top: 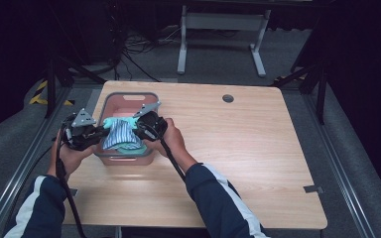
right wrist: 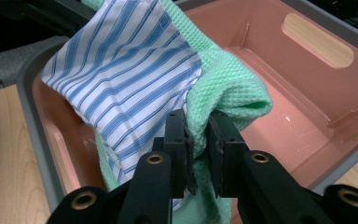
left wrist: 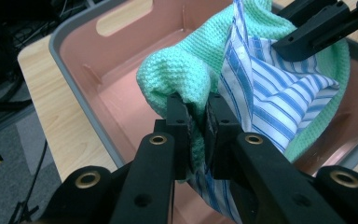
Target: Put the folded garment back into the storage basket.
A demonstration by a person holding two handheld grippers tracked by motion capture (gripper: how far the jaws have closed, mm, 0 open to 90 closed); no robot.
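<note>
A mint-green waffle-knit cloth (left wrist: pixel 186 74) (right wrist: pixel 223 88) and a blue-and-white striped cloth (left wrist: pixel 279 100) (right wrist: pixel 126 74) hang bundled together over a pink bin with a grey rim (top: pixel 110 99). My left gripper (left wrist: pixel 198 116) is shut on the cloths at the bundle's left side (top: pixel 101 131). My right gripper (right wrist: pixel 198 135) is shut on them at the right side (top: pixel 138 131). Both hold the bundle (top: pixel 121 134) just above the bin's near half. In the left gripper view the other gripper's black jaws sit at the upper right.
The bin stands at the left of a light wooden table (top: pixel 238 148), with a cable hole (top: pixel 227 98) at the back. The bin's pink floor (right wrist: pixel 279 107) lies bare on its far side. A white table frame (top: pixel 218 29) and cables lie on the floor beyond.
</note>
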